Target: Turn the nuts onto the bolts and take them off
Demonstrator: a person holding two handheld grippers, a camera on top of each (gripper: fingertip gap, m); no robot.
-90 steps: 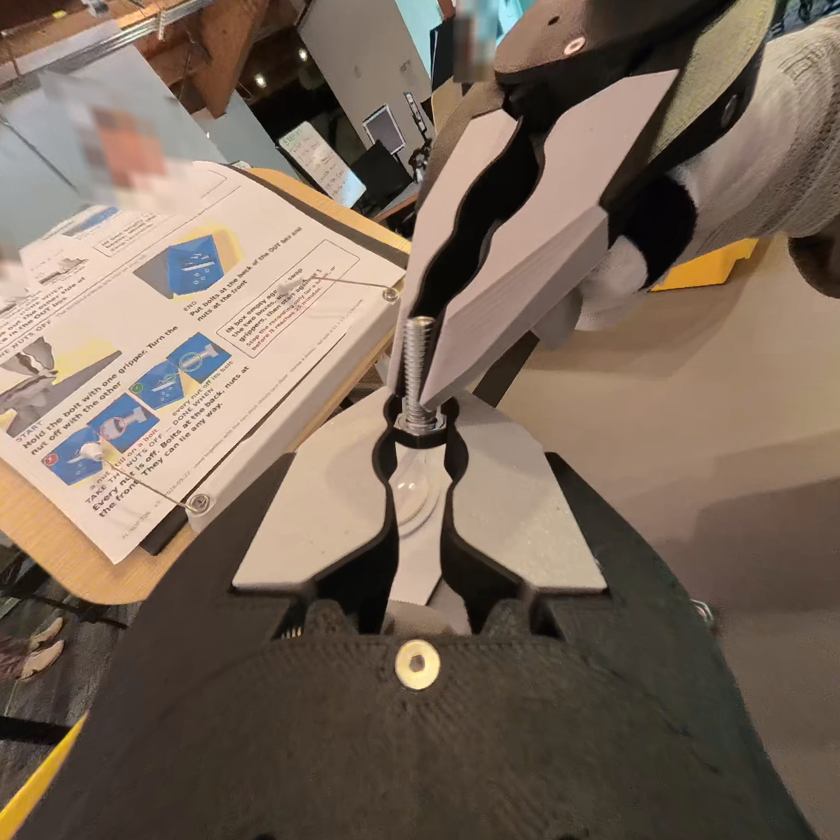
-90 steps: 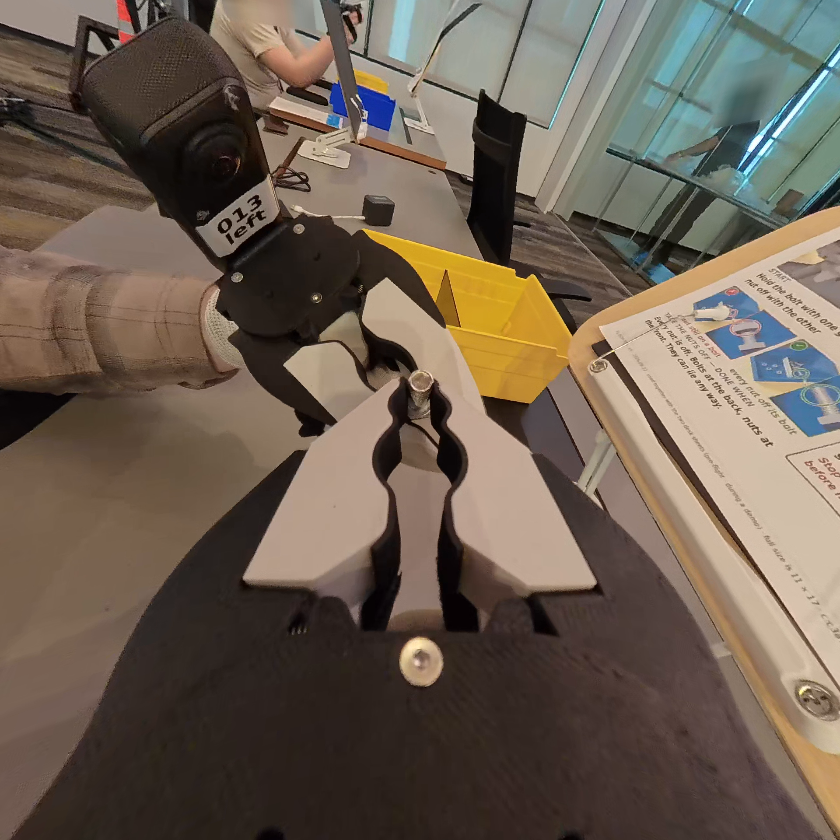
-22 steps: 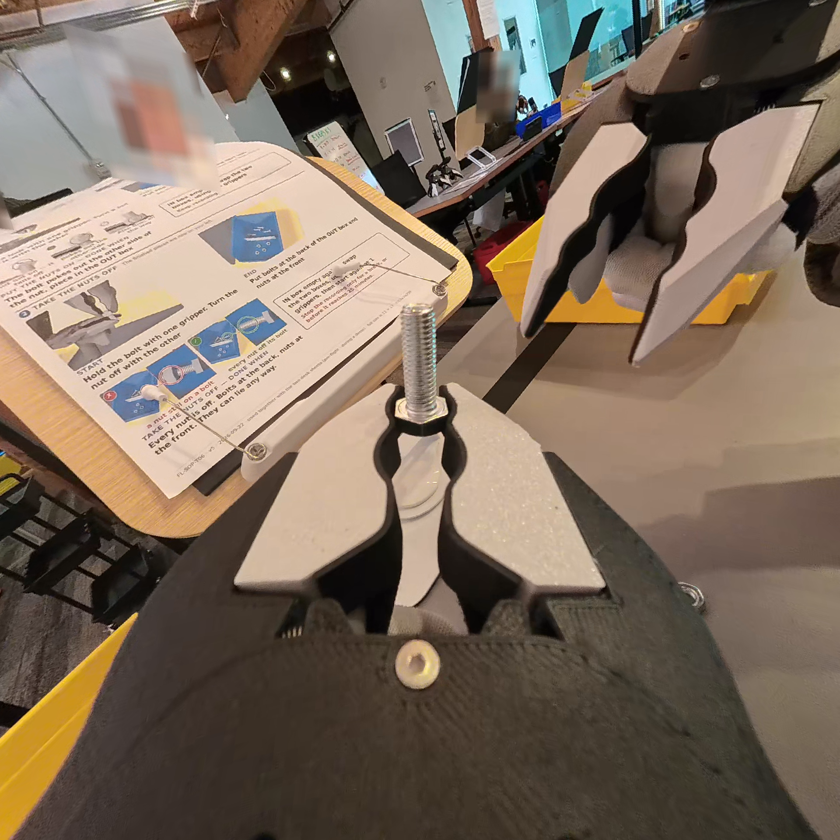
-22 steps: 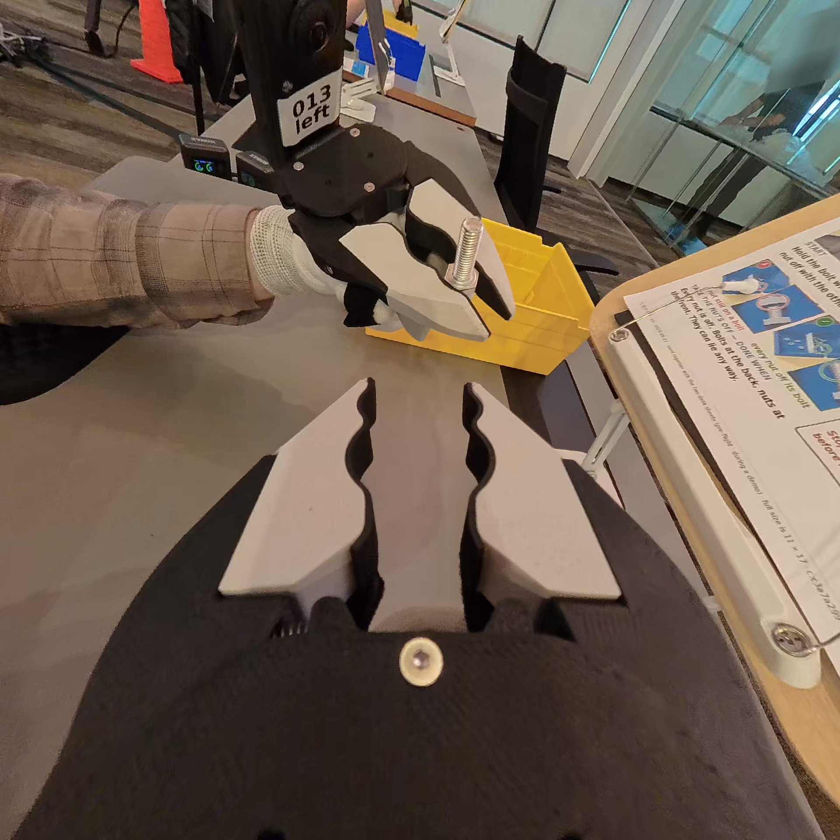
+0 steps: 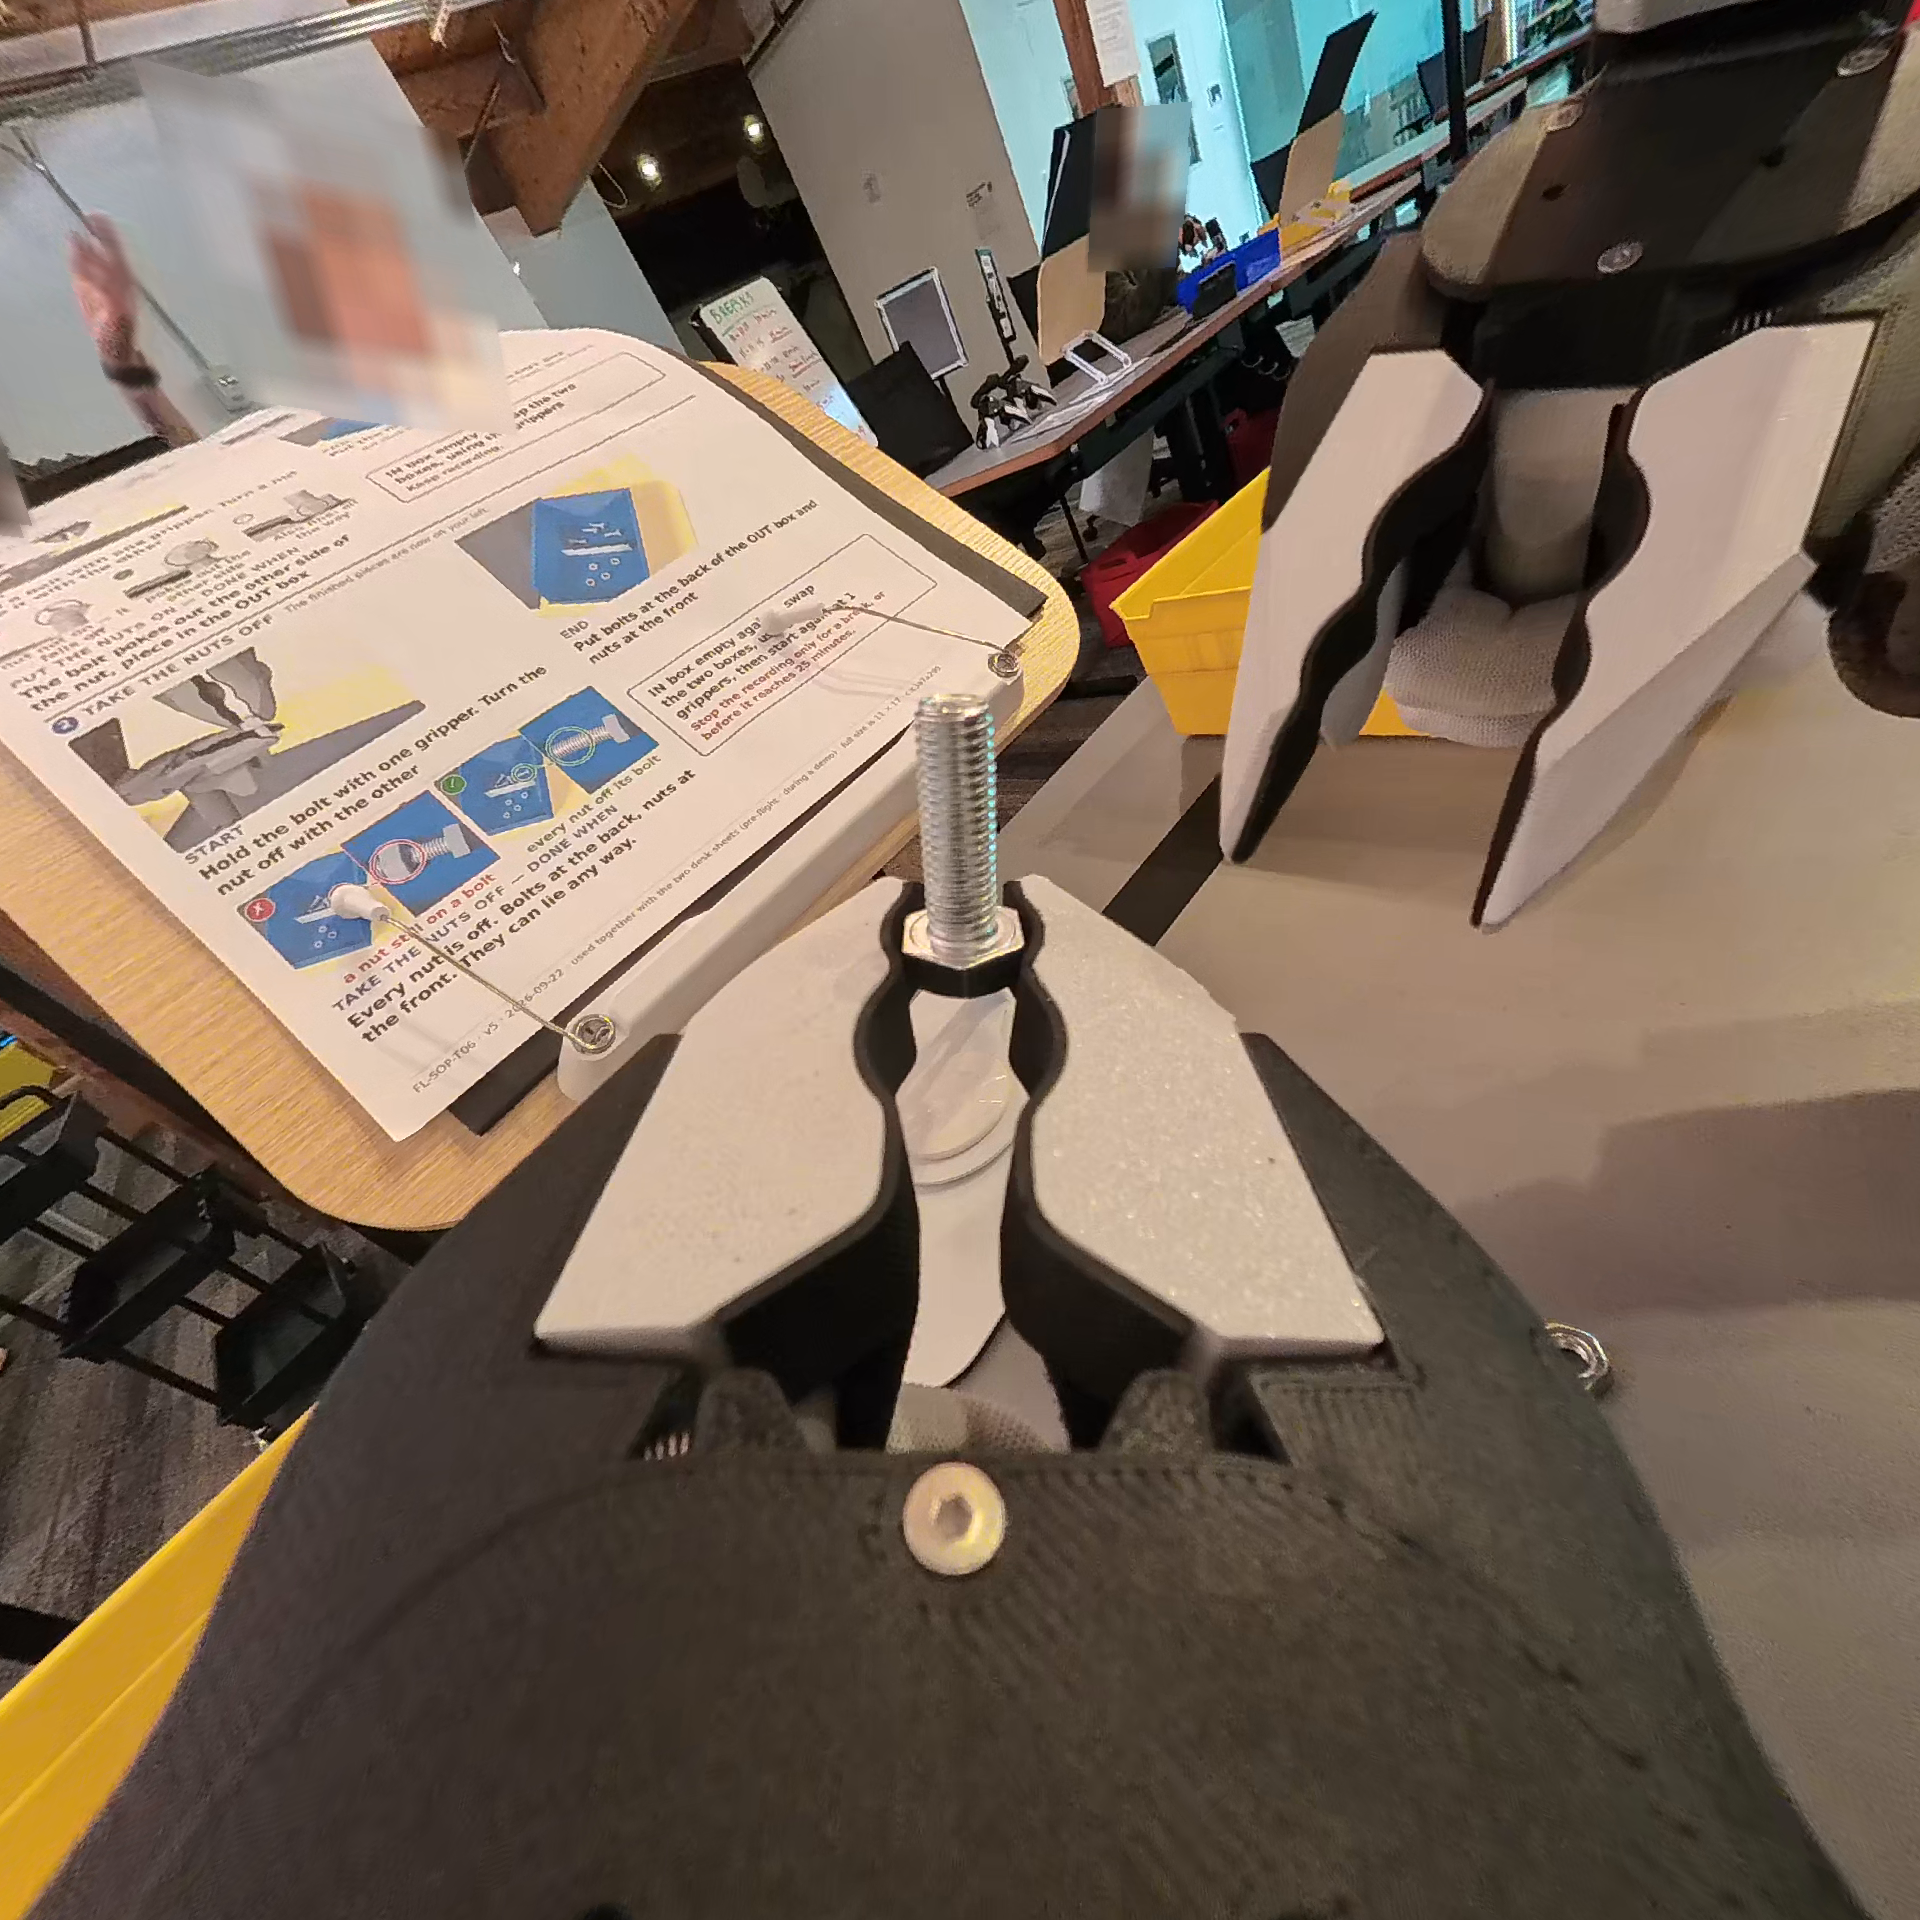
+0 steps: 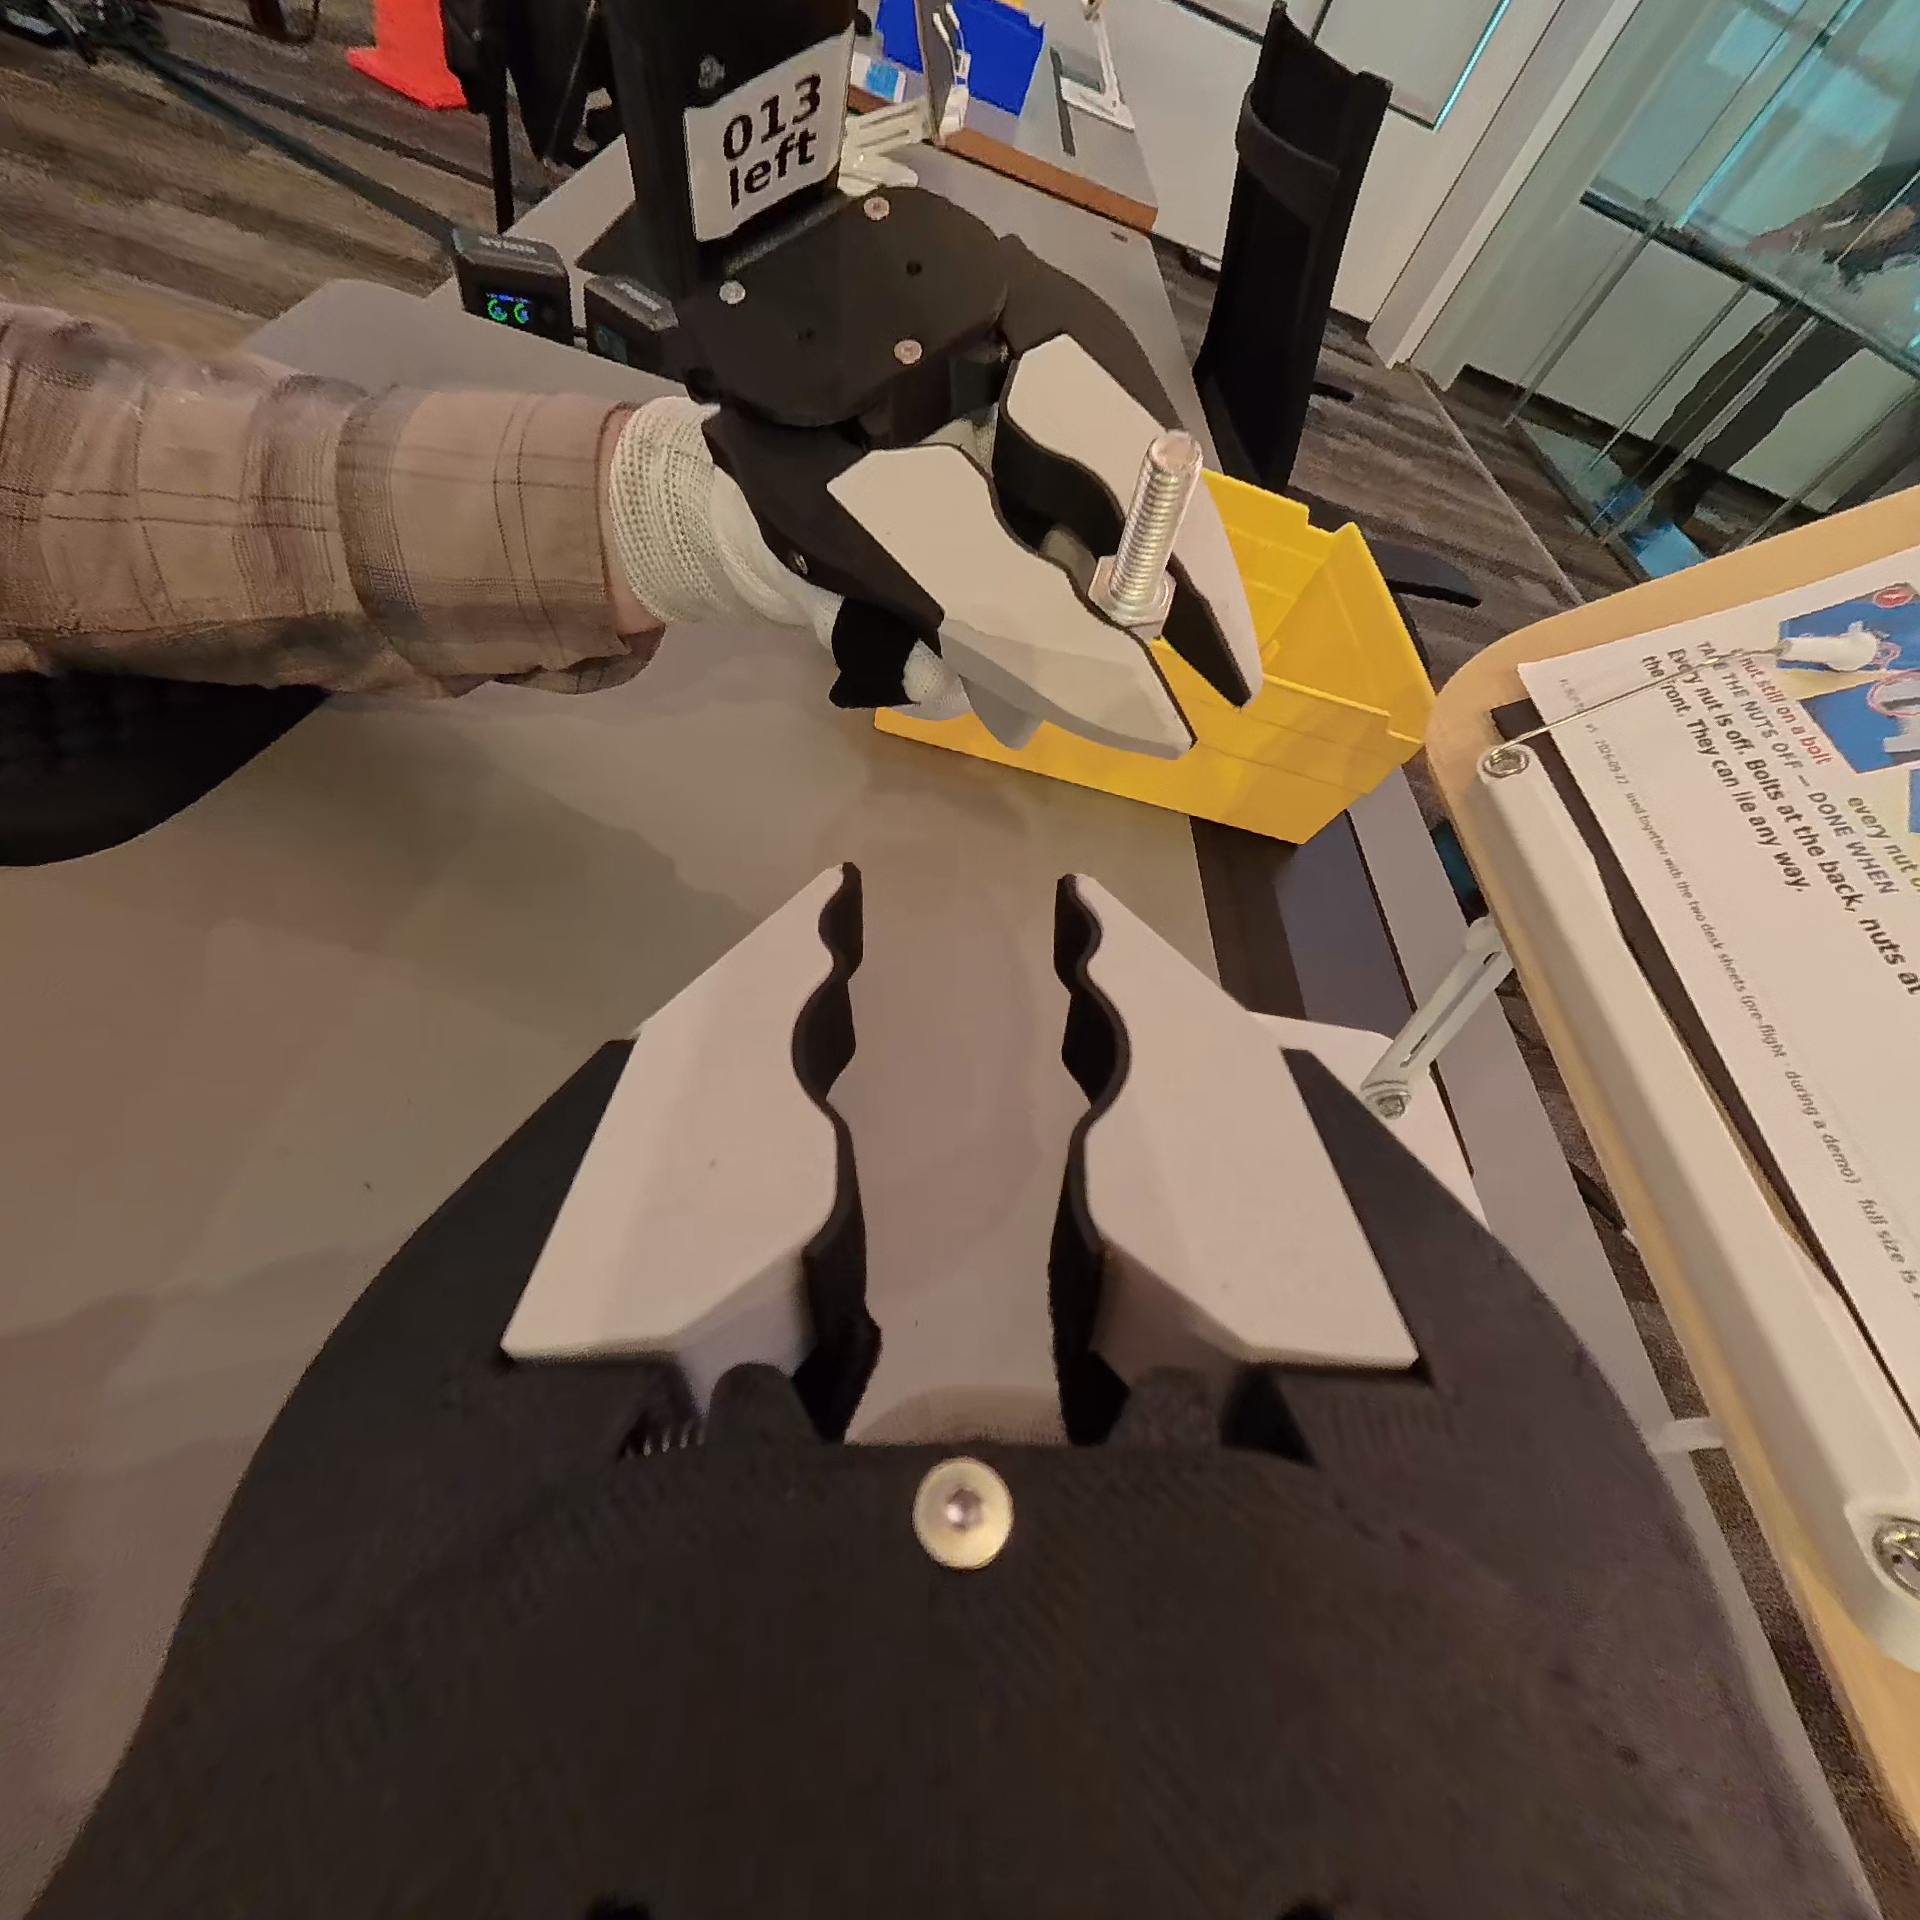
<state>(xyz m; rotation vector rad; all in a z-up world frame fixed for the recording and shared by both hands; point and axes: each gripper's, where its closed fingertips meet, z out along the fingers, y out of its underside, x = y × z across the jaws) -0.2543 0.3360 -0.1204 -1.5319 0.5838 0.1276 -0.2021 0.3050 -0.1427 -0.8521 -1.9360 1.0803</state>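
Left gripper [image 5: 961, 961] is pinched on the nut [image 5: 964, 943], bolt [image 5: 957, 821] upright, held above the table [image 5: 1558, 1039], mid-air. Nut sits low on the thread, prob. not yet off. Right gripper [image 6: 958, 894] is spread, empty, apart from the bolt; yellow bin [image 6: 1288, 717] by the table's far edge. Unscrewing left, I'd say.

Bolt [image 5: 954, 821] silver; bin [image 6: 1304, 665] yellow; gripper fingers [image 6: 707, 1164] grey, black-edged; sleeve [image 6: 291, 520] plaid beige; table [image 6: 416, 883] grey.
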